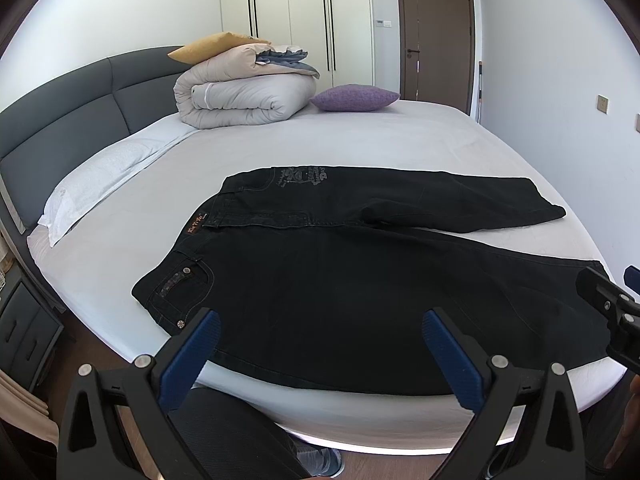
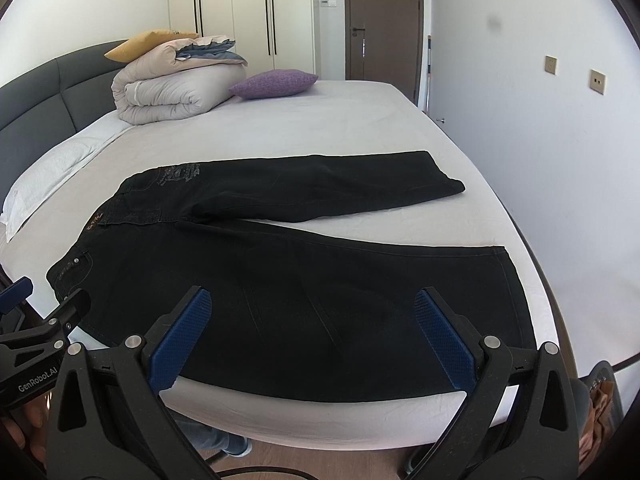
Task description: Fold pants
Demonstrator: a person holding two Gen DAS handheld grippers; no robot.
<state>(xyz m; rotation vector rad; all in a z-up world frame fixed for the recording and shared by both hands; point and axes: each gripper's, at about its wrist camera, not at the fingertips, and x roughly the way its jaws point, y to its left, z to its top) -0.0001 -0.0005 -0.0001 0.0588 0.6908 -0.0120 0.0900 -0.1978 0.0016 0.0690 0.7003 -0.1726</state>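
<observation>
Pants: the black pants (image 1: pixel 360 280) are lying flat on the bed (image 1: pixel 360 140), waistband toward the headboard side, legs spreading apart toward the foot; the near leg is running along the mattress edge just in front of me.
Handling: I am judging them to be denim-like, fairly heavy, soft but with stiff seams and waistband; they are likely to drape and drag, not slip.
Where to grip: I am thinking of the near leg's hem (image 2: pixel 508 280) with my right tool and the near waistband corner by the pocket (image 1: pixel 176 292) with my left, since doubled seams are giving the firmest bite.
Left gripper: my left gripper (image 1: pixel 320 360) is hovering with its blue fingers spread wide, holding nothing, above the near leg.
Right gripper: my right gripper (image 2: pixel 312 336) is also standing wide and empty, above the same leg.
Surface: the pale sheet is looking smooth and soft, so it is giving under pressure.
Room: a rolled duvet (image 1: pixel 244 96), a purple cushion (image 1: pixel 354 97) and a white pillow (image 1: pixel 100 184) are sitting well apart from the pants; wardrobe (image 1: pixel 288 12) and door (image 1: pixel 436 32) are behind.
</observation>
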